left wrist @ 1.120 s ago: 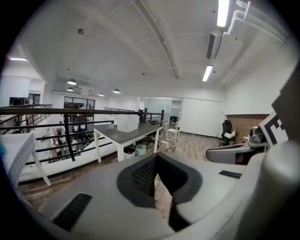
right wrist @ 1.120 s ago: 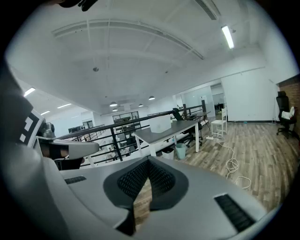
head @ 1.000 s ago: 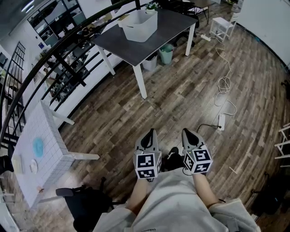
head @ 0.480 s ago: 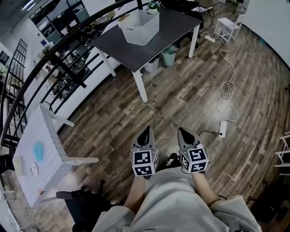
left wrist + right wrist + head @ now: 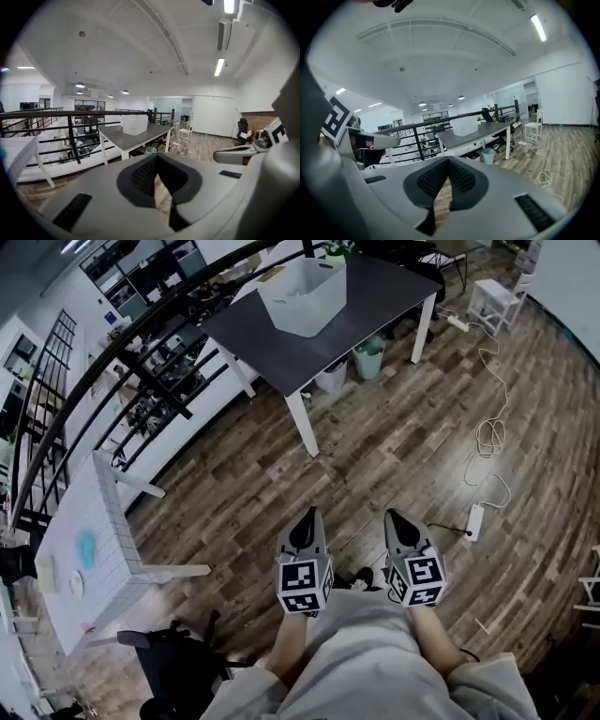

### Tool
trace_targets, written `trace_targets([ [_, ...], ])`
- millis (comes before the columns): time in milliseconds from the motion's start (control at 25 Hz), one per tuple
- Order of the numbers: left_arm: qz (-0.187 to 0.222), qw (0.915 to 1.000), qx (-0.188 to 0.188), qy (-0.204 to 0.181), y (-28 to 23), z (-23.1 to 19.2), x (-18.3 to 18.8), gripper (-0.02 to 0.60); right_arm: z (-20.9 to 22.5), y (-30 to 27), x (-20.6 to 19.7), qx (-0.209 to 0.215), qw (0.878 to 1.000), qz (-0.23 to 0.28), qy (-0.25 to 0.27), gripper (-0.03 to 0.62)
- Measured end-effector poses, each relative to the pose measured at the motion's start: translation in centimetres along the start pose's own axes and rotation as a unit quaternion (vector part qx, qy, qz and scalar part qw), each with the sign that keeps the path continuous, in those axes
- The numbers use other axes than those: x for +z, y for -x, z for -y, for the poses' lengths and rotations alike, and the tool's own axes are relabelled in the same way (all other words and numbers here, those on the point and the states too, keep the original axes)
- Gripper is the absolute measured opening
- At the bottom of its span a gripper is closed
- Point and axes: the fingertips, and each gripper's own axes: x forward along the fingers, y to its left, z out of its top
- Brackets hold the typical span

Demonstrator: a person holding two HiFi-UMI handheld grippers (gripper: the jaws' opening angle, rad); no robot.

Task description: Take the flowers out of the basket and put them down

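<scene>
A white basket (image 5: 302,296) stands on a dark grey table (image 5: 375,306) far ahead; its contents are hidden from here. Something green (image 5: 336,249) shows just behind it. Both grippers are held close to the person's body, well short of the table, over the wooden floor. The left gripper (image 5: 305,517) points forward with its jaws shut and nothing between them. Beside it, the right gripper (image 5: 395,518) is also shut and empty. The basket (image 5: 134,124) appears small in the left gripper view, beyond the left gripper (image 5: 157,157). It shows too as a basket (image 5: 465,125) past the right gripper (image 5: 448,160).
A black railing (image 5: 141,343) runs along the left. A white tiled table (image 5: 84,549) stands at the near left, a black chair (image 5: 178,662) below it. Under the dark table is a green bin (image 5: 370,357). A cable and power strip (image 5: 476,519) lie at right, a white stool (image 5: 492,301) beyond.
The person has walked forward, so the table and basket have shifted right in the head view. Both grippers stay side by side, shut.
</scene>
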Motion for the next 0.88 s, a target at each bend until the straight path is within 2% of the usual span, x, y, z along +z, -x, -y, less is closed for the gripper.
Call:
trace_targets([
  [160,-0.011,0.9999,0.003,0.002,-2.3,0.4,0.1,0.005,2.5,-1.0,0.3,0.005,1.0,0.011,-0.026,0.018],
  [480,-0.003,0.9996,-0.026,-0.009,-6.0,2.7,2.2,0.005,5.3,-2.2,1.3,-0.01,0.999,0.008,-0.04,0.018],
  [640,-0.006,0.9992,-0.036,-0.013,-8.8,2.3,2.4,0.005,6.6,-4.4,1.8,-0.017,0.999,0.007,-0.043,0.018],
  [880,-0.002,0.9993,-0.035,-0.014,-13.8,0.2,5.7,0.005,8.3,-9.2,5.7,-0.021,0.999,0.025,-0.039,0.018],
])
